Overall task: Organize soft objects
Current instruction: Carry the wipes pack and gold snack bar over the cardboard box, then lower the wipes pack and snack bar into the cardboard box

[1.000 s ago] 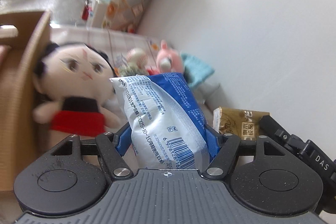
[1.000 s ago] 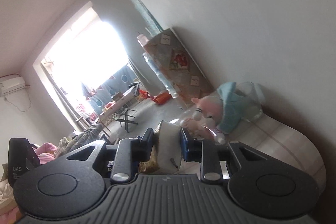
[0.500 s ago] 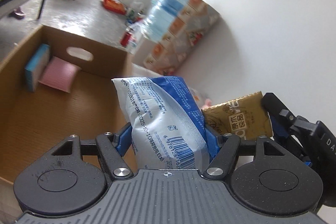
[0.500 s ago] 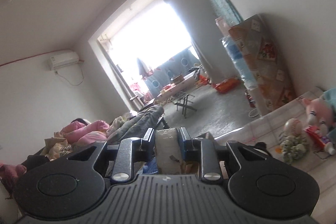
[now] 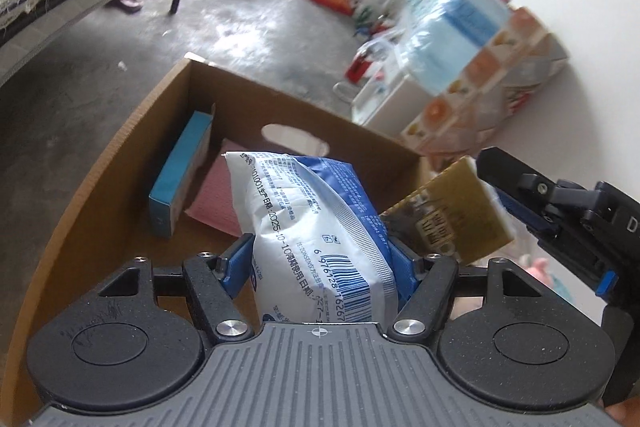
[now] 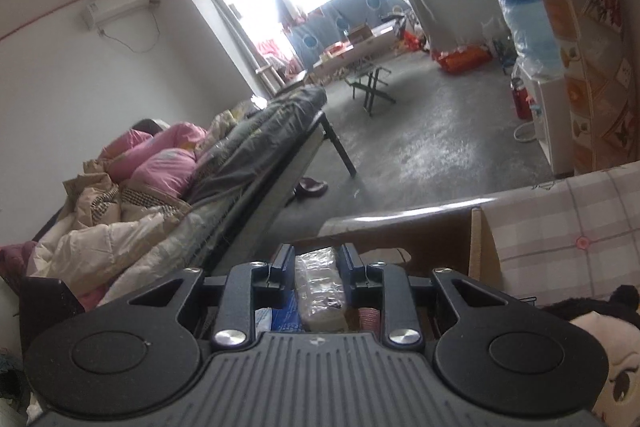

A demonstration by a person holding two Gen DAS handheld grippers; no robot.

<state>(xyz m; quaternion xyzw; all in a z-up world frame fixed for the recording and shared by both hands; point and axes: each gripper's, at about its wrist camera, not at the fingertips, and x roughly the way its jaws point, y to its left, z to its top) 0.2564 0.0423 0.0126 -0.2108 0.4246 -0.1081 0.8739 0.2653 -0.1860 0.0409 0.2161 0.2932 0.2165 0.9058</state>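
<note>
My left gripper (image 5: 318, 259) is shut on a blue and white soft pack (image 5: 316, 227) and holds it over an open cardboard box (image 5: 120, 147). In the box lie a blue box (image 5: 180, 175) and a pink pad (image 5: 214, 199). My right gripper (image 6: 316, 269) is shut on a gold tissue pack (image 6: 320, 287). It also shows in the left wrist view (image 5: 456, 215), held to the right of the blue pack by the right gripper (image 5: 520, 199) above the box's far right corner.
A black-haired doll (image 6: 592, 351) lies at the lower right on the checked tablecloth (image 6: 560, 223). A bed with quilts (image 6: 168, 195) stands at left across the grey floor (image 6: 420, 131). A patterned cabinet (image 6: 592, 39) stands at right.
Both grippers have swung left from the table's toys toward the cardboard box, each keeping its pack. The box interior with the blue box and pink pad is now closer below.
</note>
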